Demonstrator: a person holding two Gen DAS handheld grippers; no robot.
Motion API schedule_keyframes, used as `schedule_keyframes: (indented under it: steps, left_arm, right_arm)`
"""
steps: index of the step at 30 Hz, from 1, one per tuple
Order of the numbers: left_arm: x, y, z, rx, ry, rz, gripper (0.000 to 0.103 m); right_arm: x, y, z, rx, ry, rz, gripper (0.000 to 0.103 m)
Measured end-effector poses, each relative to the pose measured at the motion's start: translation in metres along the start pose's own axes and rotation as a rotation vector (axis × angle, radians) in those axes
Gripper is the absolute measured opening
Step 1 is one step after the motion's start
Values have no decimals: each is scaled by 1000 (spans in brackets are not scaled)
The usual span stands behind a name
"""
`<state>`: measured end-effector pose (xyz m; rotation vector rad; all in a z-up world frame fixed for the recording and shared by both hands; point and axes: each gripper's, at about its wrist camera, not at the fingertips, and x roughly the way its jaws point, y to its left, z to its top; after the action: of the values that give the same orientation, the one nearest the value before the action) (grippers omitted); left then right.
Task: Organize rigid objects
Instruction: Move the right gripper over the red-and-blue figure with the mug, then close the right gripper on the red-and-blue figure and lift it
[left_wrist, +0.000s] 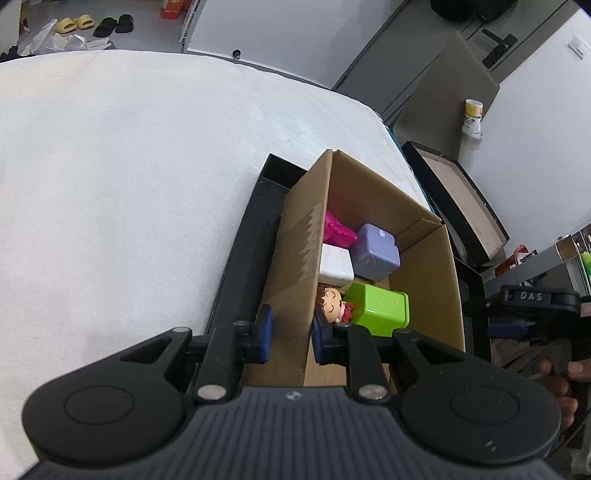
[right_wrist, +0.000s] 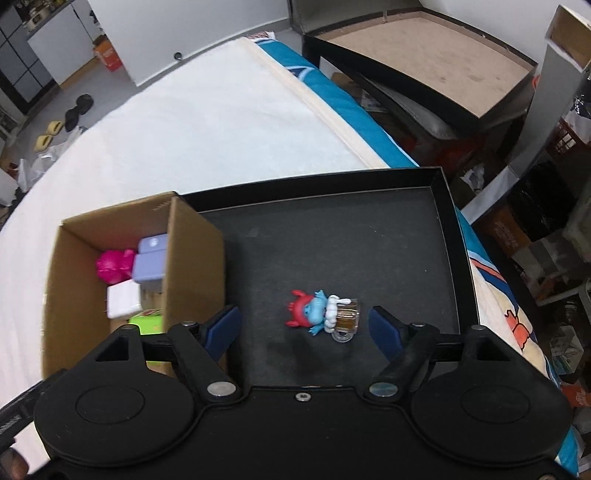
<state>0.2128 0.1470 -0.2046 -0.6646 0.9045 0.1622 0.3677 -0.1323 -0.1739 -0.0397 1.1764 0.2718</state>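
My left gripper (left_wrist: 291, 338) straddles near wall of cardboard box (left_wrist: 295, 258), pads on either side of wall, contact unclear. Inside box: pink toy (left_wrist: 338, 230), lavender case (left_wrist: 375, 253), white block (left_wrist: 334, 266), green block (left_wrist: 380, 308), doll (left_wrist: 330, 299). My right gripper (right_wrist: 304, 325) wide open, empty, above black tray (right_wrist: 332, 240); blue-red figurine (right_wrist: 321, 314) lies on tray right of box, between its fingers.

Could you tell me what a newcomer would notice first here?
Probably the blue-and-red figurine, alone on the black tray between the open right gripper's fingers. Then the box of bright toys, its wall between the left gripper's fingers.
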Motion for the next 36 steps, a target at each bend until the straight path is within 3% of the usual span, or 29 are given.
schedule_keyframes:
  steps: [7,25,28,36]
  left_arm:
    - [1,0,3,-11,-7,13,20]
    - [1,0,3,-9,-8,12,20]
    - [1,0,3,-6,-9,11,20]
    - [0,-1,3,-3,-7,9,20]
  right_arm:
    - [24,0,-2,15,15,-52,82]
    - [71,8,-6,49,33,-166,82]
    - [73,11,-8,14,34,-174,58]
    - [40,13,-4,-2,-6,-163,59]
